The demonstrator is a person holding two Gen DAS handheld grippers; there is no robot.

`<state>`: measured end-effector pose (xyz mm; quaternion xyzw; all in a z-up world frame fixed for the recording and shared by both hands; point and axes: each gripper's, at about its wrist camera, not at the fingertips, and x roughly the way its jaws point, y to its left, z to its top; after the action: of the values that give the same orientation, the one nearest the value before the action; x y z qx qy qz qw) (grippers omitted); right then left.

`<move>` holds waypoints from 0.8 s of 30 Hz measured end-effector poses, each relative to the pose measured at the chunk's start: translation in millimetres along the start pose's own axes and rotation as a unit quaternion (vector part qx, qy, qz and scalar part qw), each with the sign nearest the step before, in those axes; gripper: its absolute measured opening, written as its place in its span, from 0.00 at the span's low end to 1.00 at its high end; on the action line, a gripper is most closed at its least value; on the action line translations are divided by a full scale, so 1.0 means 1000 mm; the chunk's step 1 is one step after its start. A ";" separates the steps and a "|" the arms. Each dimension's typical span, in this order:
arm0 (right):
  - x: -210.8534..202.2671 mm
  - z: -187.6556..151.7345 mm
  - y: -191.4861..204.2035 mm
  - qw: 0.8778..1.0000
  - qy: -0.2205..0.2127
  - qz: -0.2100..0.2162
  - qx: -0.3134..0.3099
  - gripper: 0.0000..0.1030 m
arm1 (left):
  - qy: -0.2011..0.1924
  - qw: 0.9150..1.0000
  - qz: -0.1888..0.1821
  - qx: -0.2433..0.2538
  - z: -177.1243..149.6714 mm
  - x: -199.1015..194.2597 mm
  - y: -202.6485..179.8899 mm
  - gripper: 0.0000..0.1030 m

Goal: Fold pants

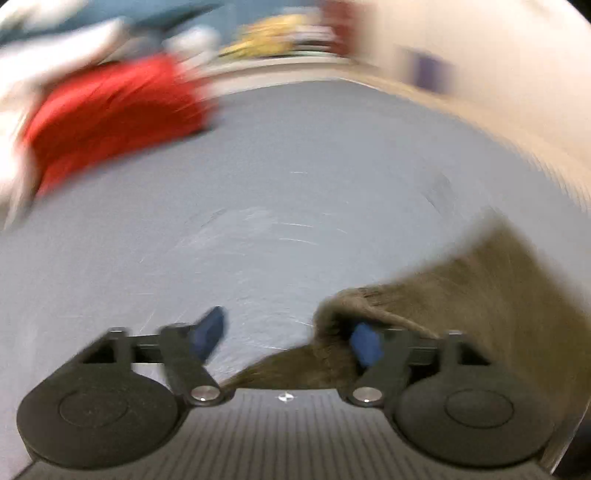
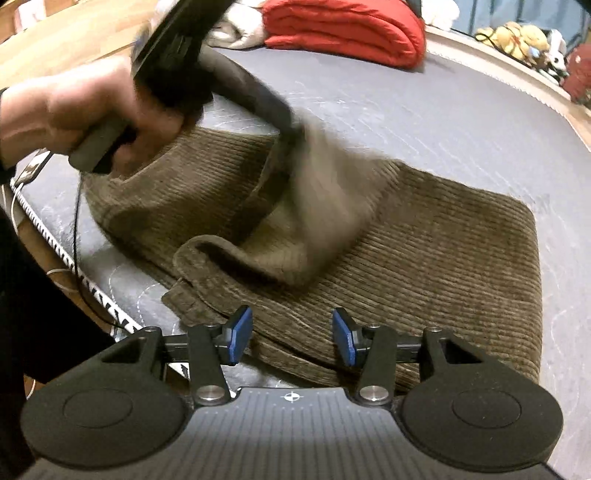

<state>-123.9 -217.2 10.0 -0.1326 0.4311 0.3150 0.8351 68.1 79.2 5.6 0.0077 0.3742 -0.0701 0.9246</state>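
Brown corduroy pants [image 2: 424, 258] lie folded on the grey mat [image 2: 424, 110], roughly mid-mat, w/ the waistband end toward the near-left edge. Right gripper [image 2: 291, 338] hovers just over the pants' near edge, blue pads [image 2: 240, 334] apart, nothing between them. Left gripper [image 1: 288, 338], seen from the right wrist cam as a blurred black body in the person's left hand [image 2: 92, 110], is at the pants' far-left part w/ a flap of cloth raised at its tip. In the left wrist cam its pads are spread wide; cloth bunches round the right-side pad [image 1: 365, 341], no clamp. Red folded blanket [image 2: 347, 29] sits at the mat's far edge, well apart from the pants. No readable labels or writing; left view heavily blurred.
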 end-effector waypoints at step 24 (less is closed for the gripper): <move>0.015 -0.005 -0.021 0.999 -0.037 0.018 0.010 0.55 | 0.081 0.977 -0.155 -0.121 -0.013 0.039 0.022 0.33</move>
<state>-107.5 -229.8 -6.3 -0.1047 0.4056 0.3301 0.8459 89.4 97.3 -31.9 -0.1566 0.4500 -0.1662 0.8634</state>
